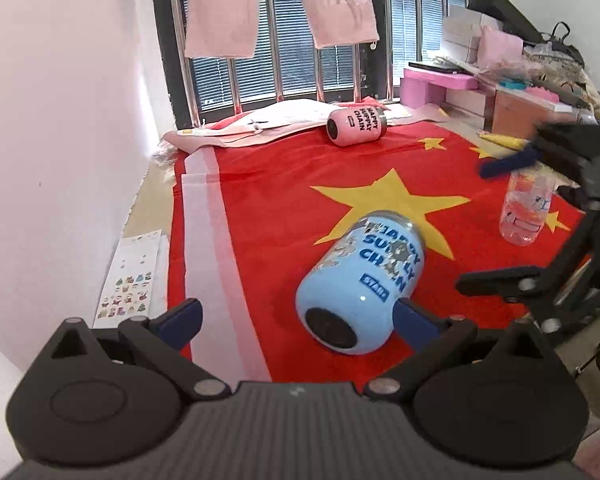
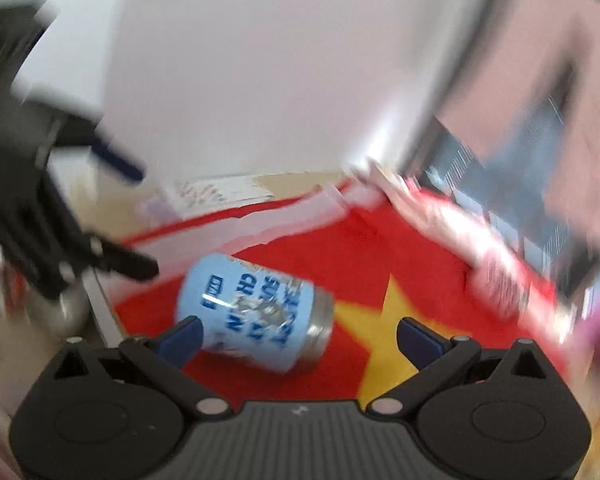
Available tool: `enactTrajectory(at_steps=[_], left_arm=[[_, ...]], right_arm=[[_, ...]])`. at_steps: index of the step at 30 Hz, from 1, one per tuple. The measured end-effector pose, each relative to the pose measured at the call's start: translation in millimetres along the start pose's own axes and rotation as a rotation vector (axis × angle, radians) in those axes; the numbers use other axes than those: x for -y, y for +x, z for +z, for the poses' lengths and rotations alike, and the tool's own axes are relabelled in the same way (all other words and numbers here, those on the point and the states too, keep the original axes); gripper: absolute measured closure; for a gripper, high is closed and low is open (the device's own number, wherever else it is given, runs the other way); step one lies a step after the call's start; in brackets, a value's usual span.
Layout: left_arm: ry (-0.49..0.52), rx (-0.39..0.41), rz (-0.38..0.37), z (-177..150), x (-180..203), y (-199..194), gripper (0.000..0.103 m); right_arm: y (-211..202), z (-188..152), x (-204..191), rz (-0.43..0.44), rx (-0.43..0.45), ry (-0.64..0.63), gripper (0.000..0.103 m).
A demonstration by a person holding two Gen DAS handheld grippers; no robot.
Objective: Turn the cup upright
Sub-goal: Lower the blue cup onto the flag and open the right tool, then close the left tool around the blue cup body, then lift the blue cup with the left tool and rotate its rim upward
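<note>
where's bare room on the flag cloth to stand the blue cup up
Free: red cloth between the lying blue printed cup and the pink printed cup, left of the big yellow star. Crowded: right side, by the clear plastic bottle and right hand-held gripper.

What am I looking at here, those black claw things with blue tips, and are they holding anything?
Those are two hand-held grippers, each with a camera looking along its fingers. One picture comes from the left gripper, the other, blurred, from the right gripper. Both stand open and hold nothing. On the red flag cloth with yellow stars a light blue printed cup lies on its side. Farther back a pink printed cup also lies tipped, and a clear plastic bottle stands upright.
</note>
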State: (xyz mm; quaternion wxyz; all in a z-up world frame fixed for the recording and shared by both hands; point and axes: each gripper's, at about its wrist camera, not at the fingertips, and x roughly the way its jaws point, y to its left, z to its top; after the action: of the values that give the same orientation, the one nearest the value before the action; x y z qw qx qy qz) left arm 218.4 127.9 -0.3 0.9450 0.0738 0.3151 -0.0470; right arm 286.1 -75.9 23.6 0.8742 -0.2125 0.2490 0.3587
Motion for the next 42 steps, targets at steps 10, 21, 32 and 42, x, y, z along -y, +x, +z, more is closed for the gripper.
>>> enactTrajectory(at_steps=[10, 21, 32, 42], left_arm=[[0.067, -0.024, -0.036, 8.7, 13.5, 11.9, 0.000], [0.232, -0.114, -0.101, 38.2, 38.1, 64.1, 0.000], [0.396, -0.345, -0.198, 50.2, 55.4, 136.6, 0.012], [-0.074, -0.418, -0.103, 42.1, 22.7, 121.9, 0.016]], right_arm=[[-24.8, -58.4, 1.3, -0.177, -0.028, 0.412, 0.001], [1.0, -72.8, 16.8, -0.170, -0.048, 0.352, 0.001], [22.4, -76.4, 32.9, -0.108, -0.106, 0.283, 0.001], [32.7, -73.2, 31.4, -0.047, -0.094, 0.288, 0.001]])
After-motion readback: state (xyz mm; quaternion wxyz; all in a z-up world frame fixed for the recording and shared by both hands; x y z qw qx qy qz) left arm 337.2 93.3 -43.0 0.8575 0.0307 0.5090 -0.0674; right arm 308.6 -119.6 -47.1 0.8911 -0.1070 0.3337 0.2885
